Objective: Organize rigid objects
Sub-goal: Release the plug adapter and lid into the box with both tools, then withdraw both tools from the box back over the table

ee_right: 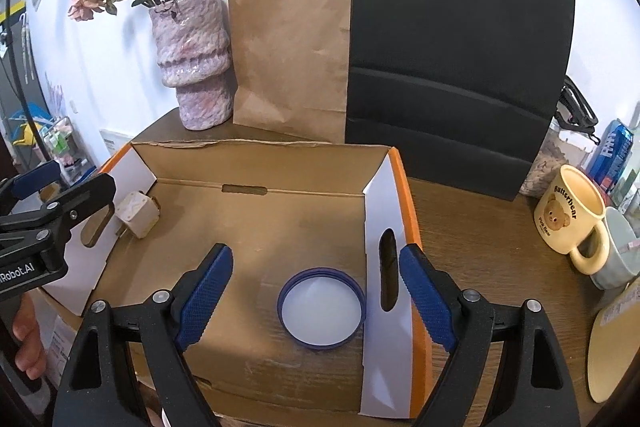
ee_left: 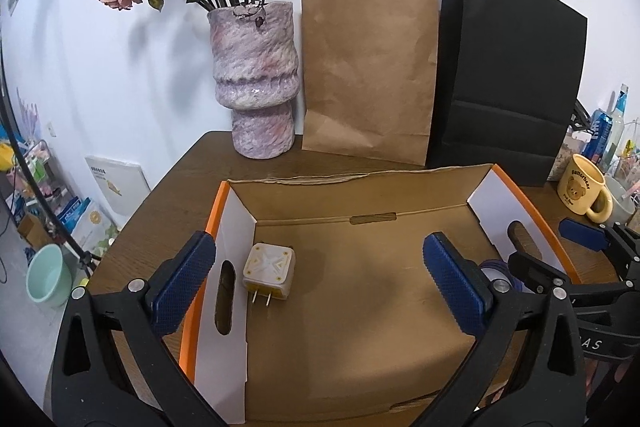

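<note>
- On the brown wooden table [ee_left: 168,187] sits an open cardboard box [ee_left: 360,291] with orange outer edges and white end flaps, each flap cut with a slot handle.
- Inside the box, at about 9 o'clock of its floor in the left wrist view, a cream plug adapter [ee_left: 269,271] lies just beside the left end flap, its two metal prongs pointing toward the camera.
- At about 4 o'clock of the box floor in the right wrist view, a round blue-rimmed lid [ee_right: 322,307] lies flat with its white inside facing up, close to the right end flap.
- Left gripper [ee_left: 320,279] has its jaws spread wide with nothing between them; its left pad hangs outside the box wall, its right pad over the box floor, and the adapter lies apart from both.
- Right gripper [ee_right: 316,299] is also spread wide and holds nothing; the lid lies on the floor between its pads, touching neither.
- Beyond the box, at 11 o'clock, stands a pink textured vase [ee_left: 256,79] with dried roses; at 12 o'clock a brown paper bag [ee_left: 368,75]; at 1 o'clock a black paper bag [ee_left: 508,79].
- At 3 o'clock, off the box, a yellow bear mug [ee_right: 572,219] stands upright on the table.
</note>
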Tool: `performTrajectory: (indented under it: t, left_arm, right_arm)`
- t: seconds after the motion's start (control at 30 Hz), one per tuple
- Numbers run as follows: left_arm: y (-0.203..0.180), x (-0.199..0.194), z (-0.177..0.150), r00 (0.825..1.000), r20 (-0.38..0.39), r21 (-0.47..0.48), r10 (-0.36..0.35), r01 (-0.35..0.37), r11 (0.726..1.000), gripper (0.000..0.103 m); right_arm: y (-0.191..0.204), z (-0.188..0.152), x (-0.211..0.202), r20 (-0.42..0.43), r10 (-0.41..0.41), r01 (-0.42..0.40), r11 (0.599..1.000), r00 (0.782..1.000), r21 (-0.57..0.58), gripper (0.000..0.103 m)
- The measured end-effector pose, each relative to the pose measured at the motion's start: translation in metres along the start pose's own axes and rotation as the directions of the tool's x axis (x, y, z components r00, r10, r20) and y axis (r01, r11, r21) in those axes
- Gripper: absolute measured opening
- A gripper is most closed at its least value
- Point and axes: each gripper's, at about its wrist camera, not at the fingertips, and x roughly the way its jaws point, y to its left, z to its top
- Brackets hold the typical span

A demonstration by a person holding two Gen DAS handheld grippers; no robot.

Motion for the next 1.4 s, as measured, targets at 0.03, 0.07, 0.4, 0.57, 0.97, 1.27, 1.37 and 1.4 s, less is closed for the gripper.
performTrajectory:
  t: [0.03, 0.07, 0.4, 0.57, 0.97, 1.27, 1.37, 1.4]
  left_arm:
    - [0.001, -0.001, 0.0, 1.0, 0.001, -0.004, -0.002, 0.002, 1.0, 0.103]
    - [0.001, -0.002, 0.0, 1.0, 0.003, -0.01, -0.001, 0.001, 1.0, 0.103]
    - [0.005, -0.023, -0.004, 0.999, 0.035, -0.02, -0.013, 0.013, 1.0, 0.103]
    - [0.005, -0.036, -0.009, 0.999, 0.046, -0.01, -0.015, 0.015, 1.0, 0.103]
    - [0.003, -0.065, -0.03, 0.998, 0.053, 0.007, -0.033, 0.032, 0.999, 0.103]
    - [0.004, -0.09, -0.05, 0.998, 0.051, 0.02, -0.039, 0.038, 0.999, 0.103]
    - [0.002, -0.098, -0.055, 0.998, 0.054, 0.026, -0.044, 0.042, 0.999, 0.103]
    - [0.002, -0.102, -0.057, 0.997, 0.056, 0.029, -0.045, 0.044, 0.999, 0.103]
  right_arm:
    - [0.0, 0.0, -0.002, 0.004, 0.0, 0.0, 1.0, 1.0, -0.001, 0.089]
    - [0.0, 0.0, -0.003, 0.006, -0.001, 0.001, 1.0, 1.0, -0.001, 0.089]
    - [0.003, -0.005, -0.028, 0.043, -0.014, 0.015, 1.0, 0.999, -0.012, 0.09]
    - [0.003, -0.011, -0.043, 0.059, -0.025, 0.026, 1.0, 0.998, -0.009, 0.089]
    - [0.006, -0.034, -0.071, 0.057, -0.046, 0.046, 0.999, 0.997, -0.004, 0.089]
    - [0.015, -0.058, -0.097, 0.057, -0.05, 0.05, 0.999, 0.997, -0.005, 0.089]
    - [0.019, -0.065, -0.105, 0.057, -0.051, 0.051, 0.999, 0.997, -0.009, 0.089]
    - [0.021, -0.067, -0.108, 0.057, -0.052, 0.053, 0.999, 0.997, -0.01, 0.09]
